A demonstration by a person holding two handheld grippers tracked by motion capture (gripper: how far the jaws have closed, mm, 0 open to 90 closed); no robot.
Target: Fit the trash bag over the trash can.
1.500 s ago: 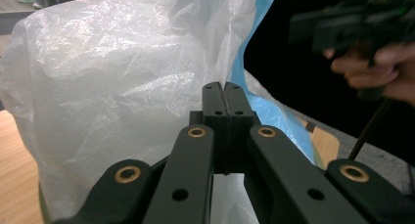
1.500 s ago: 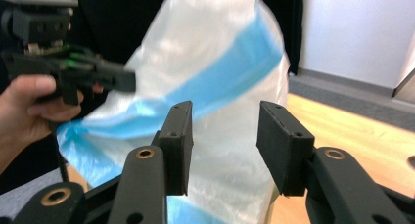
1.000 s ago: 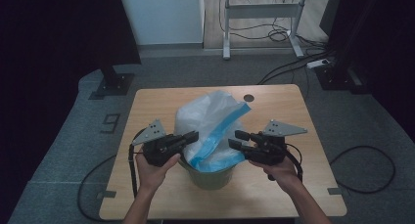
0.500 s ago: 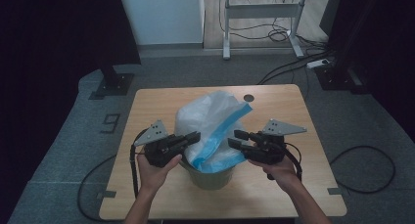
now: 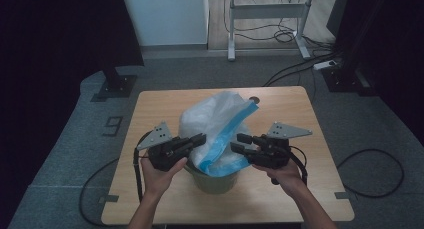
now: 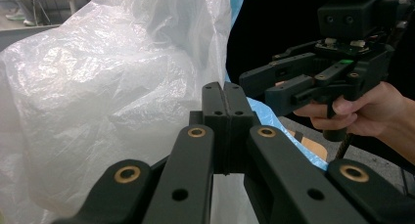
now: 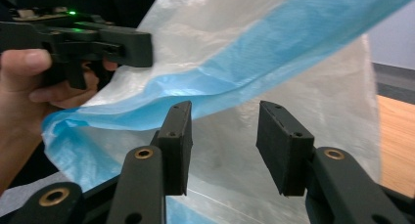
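Observation:
A translucent white plastic bag (image 5: pixel 215 119) with a blue hem (image 7: pixel 274 62) puffs up out of a greenish bin (image 5: pixel 215 181) on the wooden table (image 5: pixel 155 109). My left gripper (image 5: pixel 200 139) presses against the bag's left side. In the left gripper view its jaws (image 6: pixel 225 94) are flush together where the film's creases and edge meet them. My right gripper (image 5: pixel 239 141) is at the bag's right side, level with the blue hem. It stands open (image 7: pixel 222 121), with the hem and the film just beyond its jaws and nothing between them.
The bin stands near the table's front edge between both hands. A small dark round mark (image 5: pixel 255 99) lies on the table behind the bag. Cables (image 5: pixel 372 161) trail across the grey floor, and a desk frame (image 5: pixel 267 19) stands farther back.

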